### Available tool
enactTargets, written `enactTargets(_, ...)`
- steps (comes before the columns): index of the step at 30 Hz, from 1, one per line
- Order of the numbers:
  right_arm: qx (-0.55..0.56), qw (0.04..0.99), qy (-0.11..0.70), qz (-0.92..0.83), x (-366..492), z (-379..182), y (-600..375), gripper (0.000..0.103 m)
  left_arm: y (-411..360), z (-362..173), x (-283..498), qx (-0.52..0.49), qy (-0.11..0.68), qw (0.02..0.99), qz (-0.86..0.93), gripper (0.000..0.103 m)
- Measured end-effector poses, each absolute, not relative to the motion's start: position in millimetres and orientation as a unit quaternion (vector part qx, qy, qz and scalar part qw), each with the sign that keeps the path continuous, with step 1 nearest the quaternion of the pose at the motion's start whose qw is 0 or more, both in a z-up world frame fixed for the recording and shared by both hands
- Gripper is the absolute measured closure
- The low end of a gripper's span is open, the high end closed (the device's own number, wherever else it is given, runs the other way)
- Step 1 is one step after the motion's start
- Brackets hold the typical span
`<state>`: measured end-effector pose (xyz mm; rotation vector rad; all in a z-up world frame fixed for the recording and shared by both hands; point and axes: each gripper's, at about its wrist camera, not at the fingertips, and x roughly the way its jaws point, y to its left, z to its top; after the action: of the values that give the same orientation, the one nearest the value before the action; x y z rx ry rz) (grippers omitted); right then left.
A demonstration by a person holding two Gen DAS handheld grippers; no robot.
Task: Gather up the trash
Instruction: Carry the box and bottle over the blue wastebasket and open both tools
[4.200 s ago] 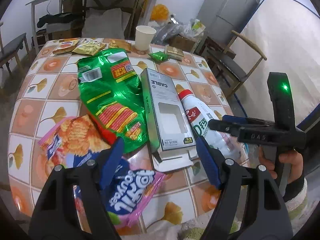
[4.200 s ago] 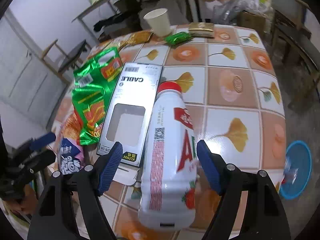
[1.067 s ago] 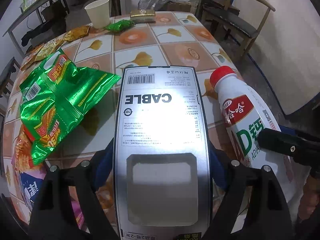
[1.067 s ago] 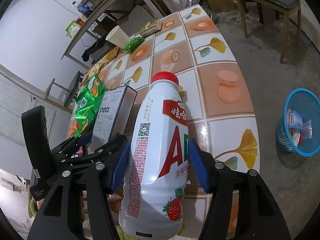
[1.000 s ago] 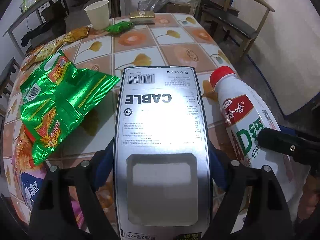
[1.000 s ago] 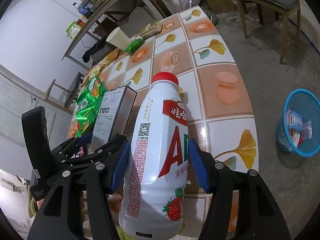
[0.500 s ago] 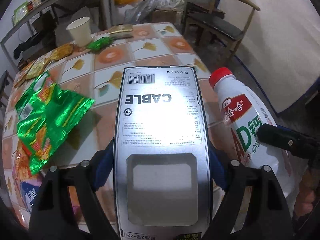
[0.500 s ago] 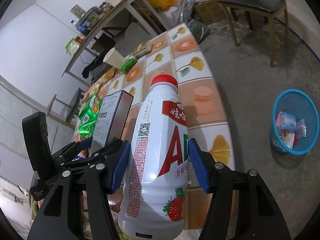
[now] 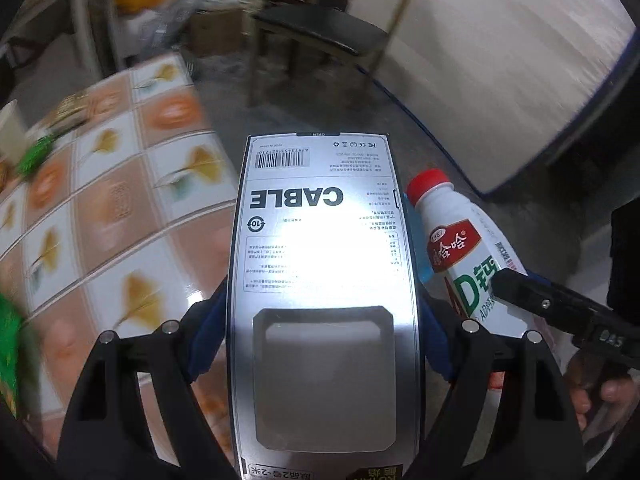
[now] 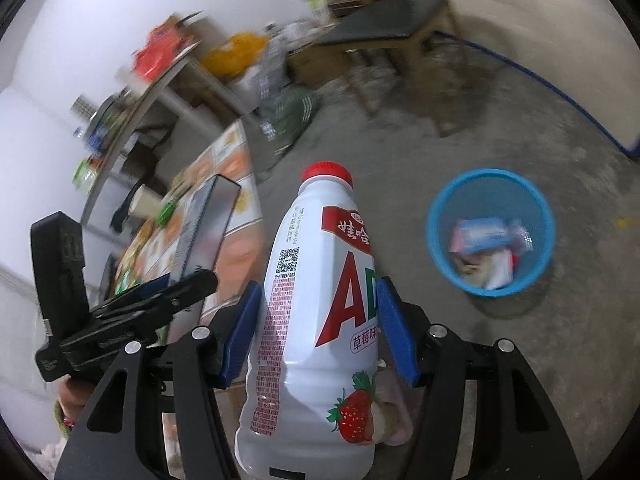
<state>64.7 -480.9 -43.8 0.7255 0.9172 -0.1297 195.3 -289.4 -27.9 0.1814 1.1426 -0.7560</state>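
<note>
1. Because both pieces of trash must go to the same bin, each hand-held gripper carries one item in the air, off the surface [image 9: 120, 216].
2. The left hand-held gripper [image 9: 316, 320] is clamped on the silver cable box [image 9: 320, 264]; its blue pads press the two long edges, so the jaws stand wide. I think the box is held by the lower part, near the window cut-out, to keep it stiff and pointing forward.
3. The right hand-held gripper [image 10: 320, 332] is closed on the white drink bottle [image 10: 320, 320] at the middle of the body, red cap up at 12 o'clock. This grip looks stable, since the pads sit on the widest part.
4. In the right wrist view the blue basket [image 10: 490, 232] stands on the floor at 3 o'clock of the bottle, with some wrappers already inside. It is near, but not yet under the bottle.
5. Compared with one second ago, both grips are the same, but both views have swung away from the surface: it filled the left wrist view then and now sits only at 9 o'clock, blurred.
6. The basket was at the right edge of the right wrist view then; now it is larger and closer to the centre.
7. The green snack bag [image 9: 10, 360] is now almost out of the left wrist view, at the left border.
</note>
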Motion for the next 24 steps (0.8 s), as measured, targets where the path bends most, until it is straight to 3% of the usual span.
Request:
enactTargets(11,0.433,0.774,0.436,-0.152,54.7,-118.6,-598.9,0.045,-448.1,-94.0,229.0,0.105,0.606,0.674,-0.408,0.024)
enactTargets(14,0.446,0.764,0.433,-0.172,65.4,-137.7,-622.2,0.044,-480.9,-110.3,240.5,0.092,0.621,0.656,-0.420,0.019)
enactTargets(17,0.454,0.758,0.426,-0.194,71.5,-159.5,-645.2,0.034,-499.3,-121.1,246.5,0.078,0.618,0.661,-0.418,0.017)
enactTargets(24,0.473,0.743,0.419,-0.220,46.4,-177.1,-646.5,0.033,-503.2,-129.2,240.0,0.058,0.624,0.648,-0.434,0.017)
